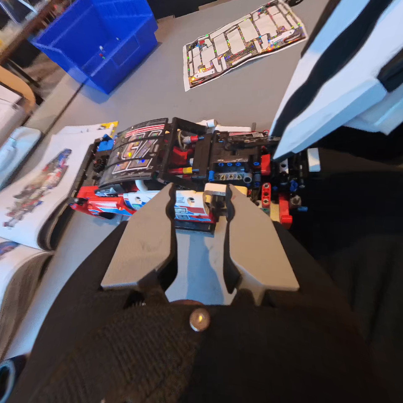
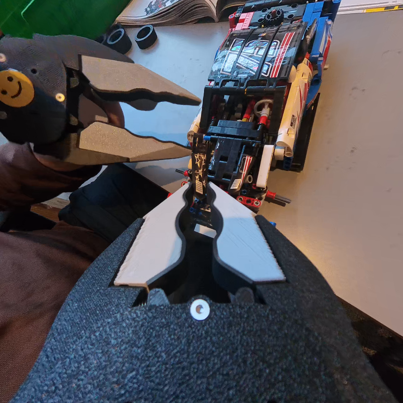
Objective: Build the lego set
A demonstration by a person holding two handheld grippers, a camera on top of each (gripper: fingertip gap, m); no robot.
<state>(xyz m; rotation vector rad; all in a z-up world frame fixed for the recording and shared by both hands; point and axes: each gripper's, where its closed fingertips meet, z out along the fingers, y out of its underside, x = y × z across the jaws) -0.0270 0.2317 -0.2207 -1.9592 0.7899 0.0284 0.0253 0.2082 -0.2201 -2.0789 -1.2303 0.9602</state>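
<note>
Your left gripper [image 1: 199, 192] sits spread beside the lego car [image 2: 261, 98]; your right gripper [image 2: 199, 187] looks like it's pinching the black starred panel [image 2: 199, 172] at the car's rear.

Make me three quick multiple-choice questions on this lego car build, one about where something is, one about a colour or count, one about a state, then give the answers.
1. Where does the sticker sheet lie?
A. On the table beyond the car
B. Inside the blue bin
C. On the open booklet

2. How many loose black tyres show beside the booklet in the right wrist view?
A. None
B. At least two
C. Six

3. What is the right gripper doing?
A. Open over the bare table
B. Shut on a tyre
C. Shut on a black starred panel

Answers: 1 A, the sheet rests flat on the grey table past the lego car. 2 B, two are plain to see. 3 C, its tips close on the black starred panel at the car's rear.
</note>
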